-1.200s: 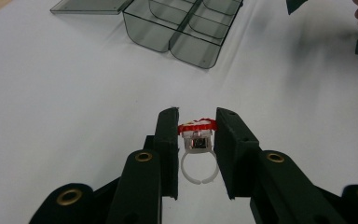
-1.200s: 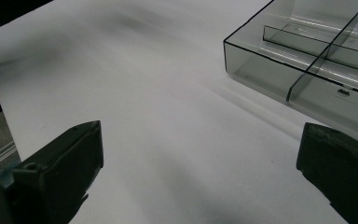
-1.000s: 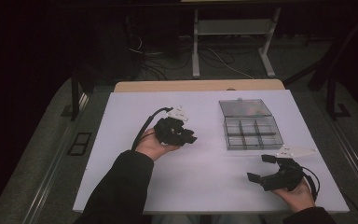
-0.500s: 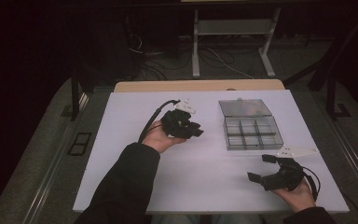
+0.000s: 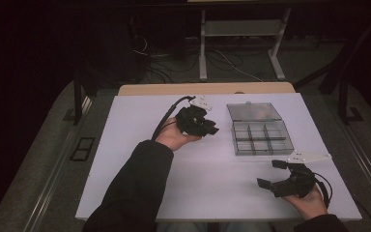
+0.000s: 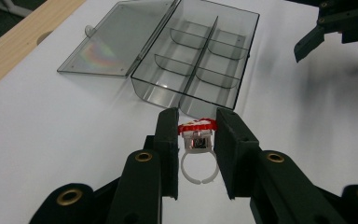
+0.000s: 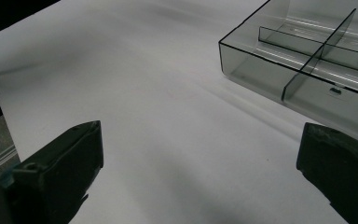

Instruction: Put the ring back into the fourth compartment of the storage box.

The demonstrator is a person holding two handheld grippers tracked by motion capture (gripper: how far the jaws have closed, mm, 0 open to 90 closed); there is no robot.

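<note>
Toy ring (image 6: 197, 148), white plastic band with a red-and-white top piece, is clamped between the two black jaws of the left gripper (image 6: 196, 140); the jaws press on the sides of the top piece and the open band hangs toward the camera between them. In the high view the left gripper (image 5: 207, 126) is held off the white table (image 5: 135, 145), left of centre and toward the far half, pointing right at the compartment box (image 5: 262, 137); the ring itself is too small to make out there. The box is clear grey plastic, standing at the right far part of the table, its lid (image 5: 253, 111) swung open and lying flat on the far side. In the left gripper view the box (image 6: 200, 56) shows one long divider and several curved cross dividers; the compartments look empty, and the lid (image 6: 116, 39) lies flat beside it. The ring is just short of the box's nearest edge, not over any compartment. Right gripper (image 5: 275, 173) sits low at the near right corner of the table, held in the right hand (image 5: 309, 200), jaws spread wide with nothing between them. In the right gripper view its jaws stand far apart at the lower corners over bare table (image 7: 158, 116), with a corner of the box (image 7: 307, 60) at upper right.
</note>
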